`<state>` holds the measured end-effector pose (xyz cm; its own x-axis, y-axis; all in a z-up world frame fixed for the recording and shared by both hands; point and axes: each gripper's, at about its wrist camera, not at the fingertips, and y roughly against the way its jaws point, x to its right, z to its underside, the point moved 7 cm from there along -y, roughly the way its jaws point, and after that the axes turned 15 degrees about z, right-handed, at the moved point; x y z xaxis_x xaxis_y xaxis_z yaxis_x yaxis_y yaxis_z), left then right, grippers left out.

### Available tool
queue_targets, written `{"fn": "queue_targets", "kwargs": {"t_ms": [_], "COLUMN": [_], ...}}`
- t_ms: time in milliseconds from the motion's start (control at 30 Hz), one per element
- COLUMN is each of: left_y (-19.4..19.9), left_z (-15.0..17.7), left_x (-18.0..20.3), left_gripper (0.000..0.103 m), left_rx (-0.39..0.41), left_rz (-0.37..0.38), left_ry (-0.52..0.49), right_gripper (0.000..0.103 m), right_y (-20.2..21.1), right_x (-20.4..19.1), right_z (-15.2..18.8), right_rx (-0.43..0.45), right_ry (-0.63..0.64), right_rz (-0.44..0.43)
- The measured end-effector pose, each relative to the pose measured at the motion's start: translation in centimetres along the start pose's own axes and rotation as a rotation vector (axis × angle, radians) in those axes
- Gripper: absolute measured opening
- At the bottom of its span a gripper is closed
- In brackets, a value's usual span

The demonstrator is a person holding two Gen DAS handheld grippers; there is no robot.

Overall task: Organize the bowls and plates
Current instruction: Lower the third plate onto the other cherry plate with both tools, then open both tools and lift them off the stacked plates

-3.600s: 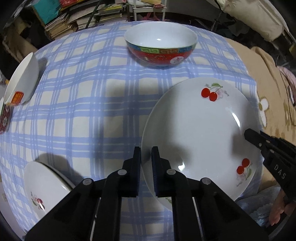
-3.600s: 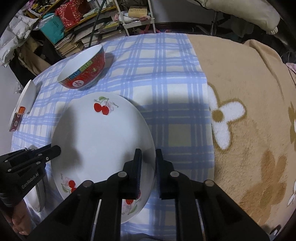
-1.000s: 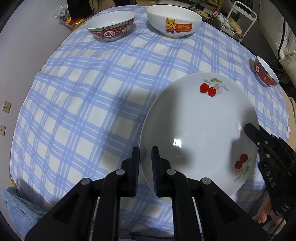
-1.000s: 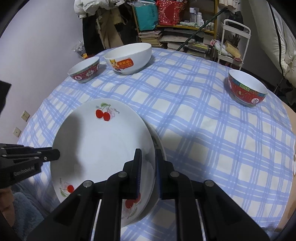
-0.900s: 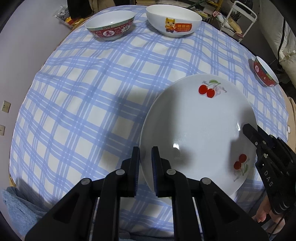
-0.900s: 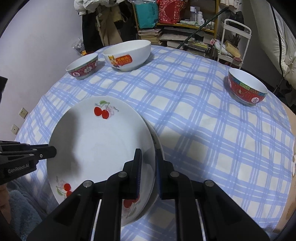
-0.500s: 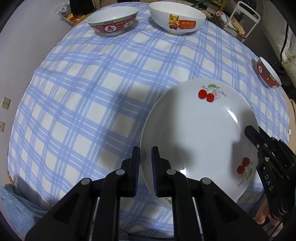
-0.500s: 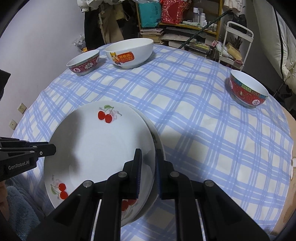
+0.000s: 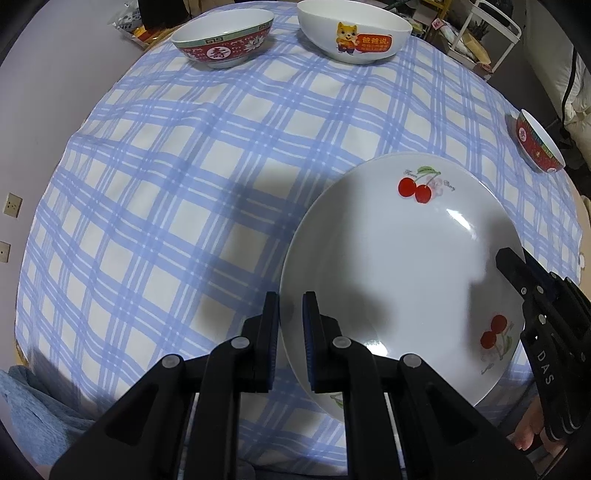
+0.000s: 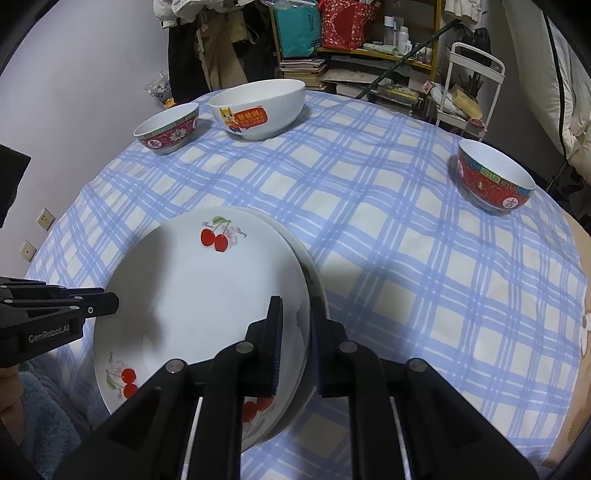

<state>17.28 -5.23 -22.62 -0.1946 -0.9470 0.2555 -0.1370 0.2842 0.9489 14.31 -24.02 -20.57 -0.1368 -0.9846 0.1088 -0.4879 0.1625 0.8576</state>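
Observation:
A white cherry-print plate (image 9: pixel 399 258) (image 10: pixel 199 295) is held between both grippers, just above a second white plate (image 10: pixel 314 280) whose rim shows beneath it on the blue plaid tablecloth (image 9: pixel 166 184). My left gripper (image 9: pixel 290 321) is shut on the plate's left rim. My right gripper (image 10: pixel 296 325) is shut on its right rim. Each gripper shows in the other's view: the right one (image 9: pixel 535 306), the left one (image 10: pixel 55 310).
A red patterned bowl (image 9: pixel 223 37) (image 10: pixel 168 129) and a white bowl with a cat sticker (image 9: pixel 354 31) (image 10: pixel 258 107) stand at the far edge. A red bowl (image 9: pixel 537 144) (image 10: pixel 493 177) stands at the right. Shelves and clutter (image 10: pixel 351 44) lie beyond the table.
The held plate has come down and slightly forward over the second plate during the last second. Earlier, both grippers carried it across the table from near the red bowl.

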Motion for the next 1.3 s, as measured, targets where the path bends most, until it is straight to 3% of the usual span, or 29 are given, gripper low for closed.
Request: {"fn": "queue_targets", "kwargs": {"t_ms": [267, 600, 967, 1033, 1167, 1233, 1300], "left_y": [0.4, 1.0, 2.3, 2.8, 3.6, 3.8, 3.6], "left_z": [0.2, 0.4, 0.7, 0.5, -0.3, -0.7, -1.1], "left_x": [0.2, 0.5, 0.6, 0.7, 0.8, 0.6, 0.3], "left_gripper": [0.011, 0.013, 0.015, 0.017, 0.021, 0.031, 0.059], "left_rx": [0.007, 0.025, 0.057, 0.071, 0.091, 0.094, 0.083], "left_rz": [0.005, -0.042, -0.075, -0.084, -0.082, -0.094, -0.114], "left_ry": [-0.009, -0.055, -0.064, -0.073, -0.086, -0.097, -0.101], "right_gripper": [0.015, 0.016, 0.016, 0.02, 0.054, 0.062, 0.074], "right_y": [0.2, 1.0, 1.0, 1.1, 1.4, 1.4, 1.2], "right_x": [0.2, 0.8, 1.4, 1.6, 1.9, 2.0, 2.1], "right_z": [0.2, 0.6, 0.7, 0.5, 0.0, -0.5, -0.9], "right_rx": [0.009, 0.019, -0.018, -0.02, -0.002, 0.007, -0.002], "right_ry": [0.007, 0.003, -0.047, -0.066, -0.09, -0.096, -0.098], "right_rz": [0.017, 0.063, 0.035, 0.016, 0.01, 0.013, 0.007]}}
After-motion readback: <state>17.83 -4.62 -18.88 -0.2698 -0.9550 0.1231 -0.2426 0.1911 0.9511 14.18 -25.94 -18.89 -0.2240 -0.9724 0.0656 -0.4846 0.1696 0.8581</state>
